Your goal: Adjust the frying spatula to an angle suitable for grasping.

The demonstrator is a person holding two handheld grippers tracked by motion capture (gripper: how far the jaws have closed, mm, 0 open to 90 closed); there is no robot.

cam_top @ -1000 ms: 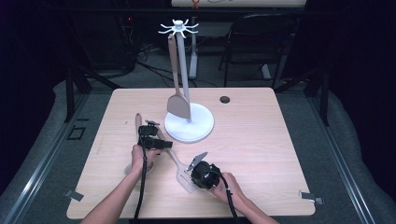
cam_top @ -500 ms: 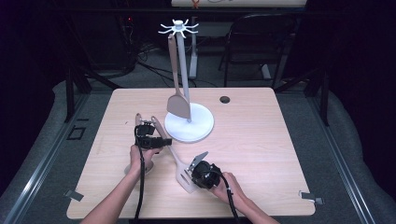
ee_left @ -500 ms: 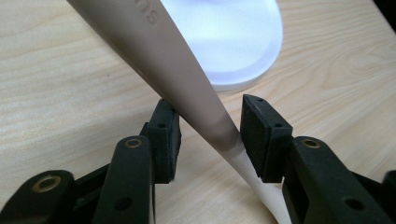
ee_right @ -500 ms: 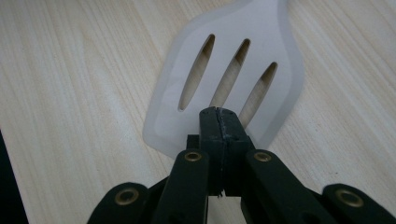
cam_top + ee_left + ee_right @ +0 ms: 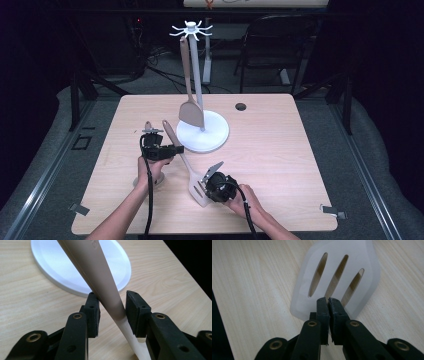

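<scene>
A slotted spatula (image 5: 187, 167) with a taupe handle (image 5: 100, 272) and a translucent white head (image 5: 342, 272) lies on the wooden table, in front of the white stand's base (image 5: 215, 139). My left gripper (image 5: 176, 149) is shut across the handle, with both pads against it (image 5: 112, 307). At the near rim of the head, my right gripper (image 5: 206, 183) has its pads pressed together on the thin edge (image 5: 328, 302). A solid taupe spatula (image 5: 191, 113) hangs from the hooks at the top of the stand's pole (image 5: 197, 70).
Another taupe utensil (image 5: 148, 126) lies under my left hand, its far end pointing away. A small black grommet (image 5: 241, 106) sits in the table's far side. The table's (image 5: 300, 165) right half is bare wood. Chairs and cables stand beyond the far edge.
Almost nothing has moved. My left gripper has eased a little to the left on the handle, and the right gripper has held its place at the head.
</scene>
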